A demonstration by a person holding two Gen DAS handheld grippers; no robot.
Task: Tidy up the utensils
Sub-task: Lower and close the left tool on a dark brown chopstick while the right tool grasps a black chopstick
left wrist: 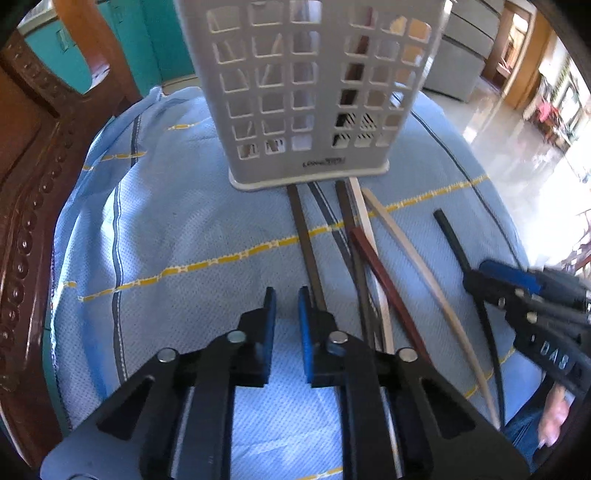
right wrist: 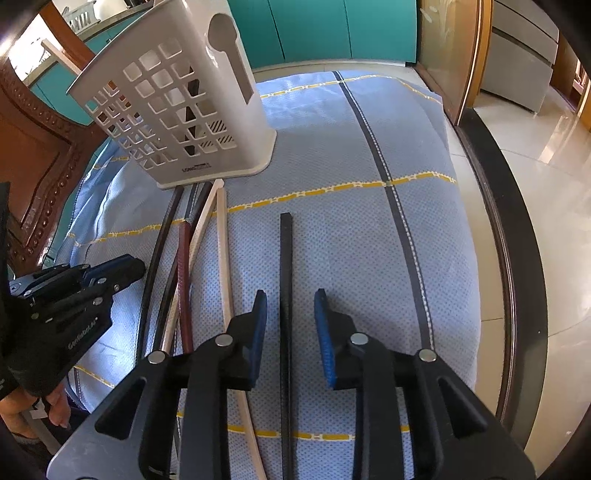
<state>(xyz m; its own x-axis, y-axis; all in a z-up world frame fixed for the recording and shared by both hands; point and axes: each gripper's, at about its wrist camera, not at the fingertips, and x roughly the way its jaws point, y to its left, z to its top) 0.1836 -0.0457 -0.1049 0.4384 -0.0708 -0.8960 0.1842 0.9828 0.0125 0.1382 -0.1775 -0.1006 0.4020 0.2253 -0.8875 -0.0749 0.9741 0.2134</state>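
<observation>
A white slotted utensil holder [left wrist: 306, 92] stands on a blue cloth [left wrist: 177, 229], with a few chopsticks inside; it also shows in the right wrist view [right wrist: 177, 107]. Several loose chopsticks lie in front of it: dark brown [left wrist: 306, 251], red-brown [left wrist: 384, 273], cream [left wrist: 413, 254] and black [left wrist: 454, 240]. My left gripper [left wrist: 287, 295] is open and empty just left of the dark brown chopstick. My right gripper [right wrist: 290, 299] is open and straddles the black chopstick [right wrist: 285, 258], which lies between its fingers. The cream [right wrist: 223, 251] and red-brown [right wrist: 183, 258] chopsticks lie to its left.
A carved wooden chair back [left wrist: 33, 155] rises at the left edge of the cloth. The table's dark rim [right wrist: 506, 258] runs along the right, with tiled floor [right wrist: 554, 184] beyond. Teal cabinets [right wrist: 332, 29] stand behind.
</observation>
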